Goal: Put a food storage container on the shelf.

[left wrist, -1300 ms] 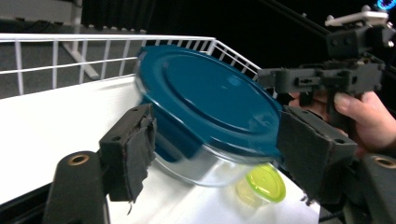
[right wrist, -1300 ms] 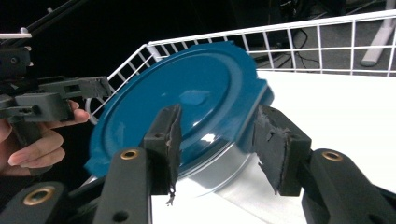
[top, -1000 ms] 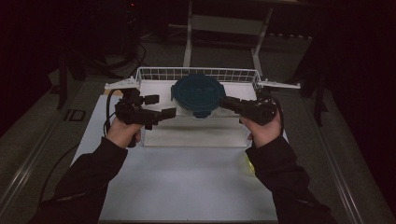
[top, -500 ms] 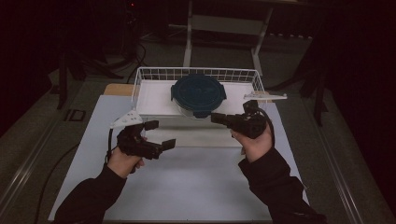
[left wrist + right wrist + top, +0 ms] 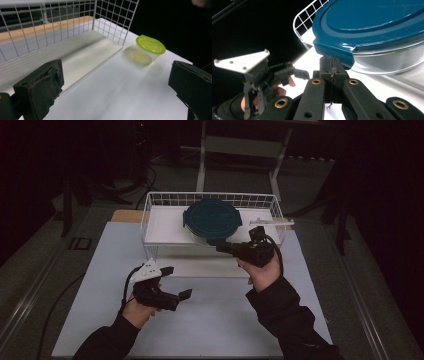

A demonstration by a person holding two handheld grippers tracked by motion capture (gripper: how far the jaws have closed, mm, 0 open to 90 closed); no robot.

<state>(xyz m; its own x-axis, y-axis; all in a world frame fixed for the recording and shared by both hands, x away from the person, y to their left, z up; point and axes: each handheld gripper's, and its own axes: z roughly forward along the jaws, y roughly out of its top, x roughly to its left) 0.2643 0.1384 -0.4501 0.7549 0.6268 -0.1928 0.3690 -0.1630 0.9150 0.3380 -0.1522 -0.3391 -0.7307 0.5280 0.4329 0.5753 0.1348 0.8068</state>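
A round clear container with a dark blue lid (image 5: 212,219) (image 5: 372,22) sits in a white wire basket (image 5: 155,202) (image 5: 75,15) at the back of the table. My right gripper (image 5: 221,248) (image 5: 333,66) is shut, with its tips just under the front rim of the blue lid; I see nothing held between the jaws. My left gripper (image 5: 177,281) (image 5: 116,82) hovers over the near left of the white table, jaws wide open and empty. In the left gripper view, a small clear tub with a green lid (image 5: 150,45) stands on the table beyond the jaws.
A white board (image 5: 165,227) (image 5: 82,53) lines the basket's floor and juts out at its front. The white tabletop (image 5: 220,325) spreads between my arms. Dark floor, cables and stand legs (image 5: 202,155) surround the table. In the right gripper view, the other hand's gripper (image 5: 262,75) shows at the left.
My left gripper has drawn back from the basket toward the table's near left. My right gripper has shifted left, to the front rim of the blue-lidded container.
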